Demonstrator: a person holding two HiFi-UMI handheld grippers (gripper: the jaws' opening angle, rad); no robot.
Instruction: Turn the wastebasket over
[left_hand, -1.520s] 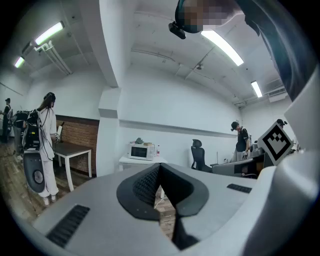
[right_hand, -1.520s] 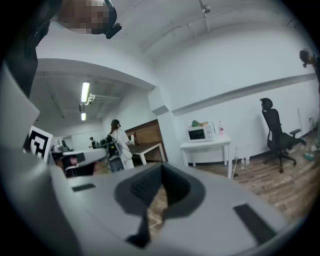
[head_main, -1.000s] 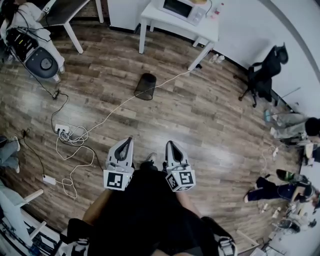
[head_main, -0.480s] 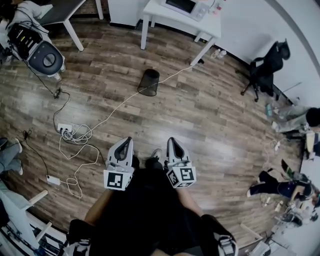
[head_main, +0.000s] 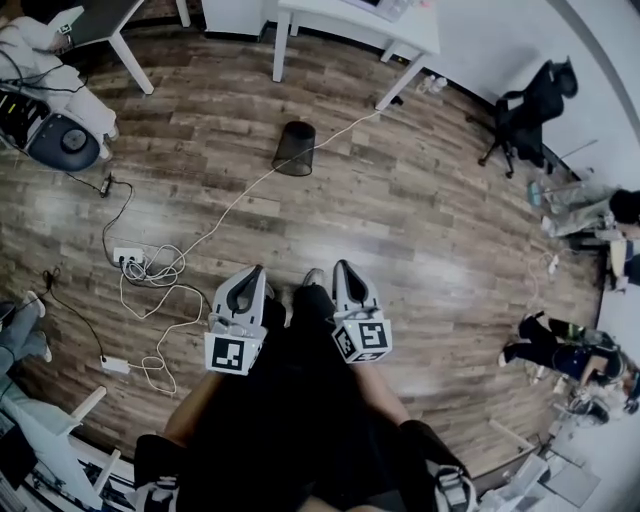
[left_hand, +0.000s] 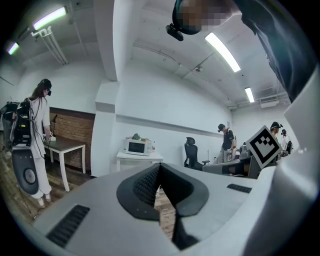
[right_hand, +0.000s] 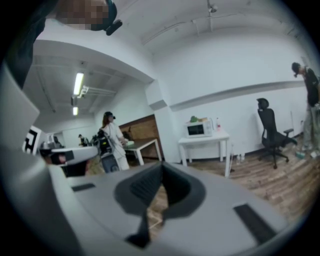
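The wood floor (head_main: 420, 230) filled the head view. A white worktop (head_main: 420, 35) stood at its 12 o'clock edge, and a black chair (head_main: 530, 110) stood at about 2 o'clock.

At 6 o'clock, in front of the person's dark legs (head_main: 290, 420), both tools were held side by side, a little apart, pointing toward 12 o'clock. The left tool (head_main: 256, 272) had its jaws pressed together with nothing between them. Its own view (left_hand: 159, 170) showed the dark pads meeting at the tips and only floor in the slit below. The right tool (head_main: 340, 266) was pressed together and empty in the same way (right_hand: 161, 170).

The wastebasket (head_main: 295, 148), black mesh, sat on the floor between the tools and the worktop. It lay at roughly 12 o'clock from the left tool and 11 o'clock from the right, well apart from both and touched by neither. It was nearer the worktop's legs than the tools.

A white cable (head_main: 225, 212) ran from the worktop's 5 o'clock leg and passed just beside the wastebasket on its 5 o'clock side. Whether the two touched could not be told. The cable ended in loops at a power strip (head_main: 128, 257), at 10 o'clock from the left tool.
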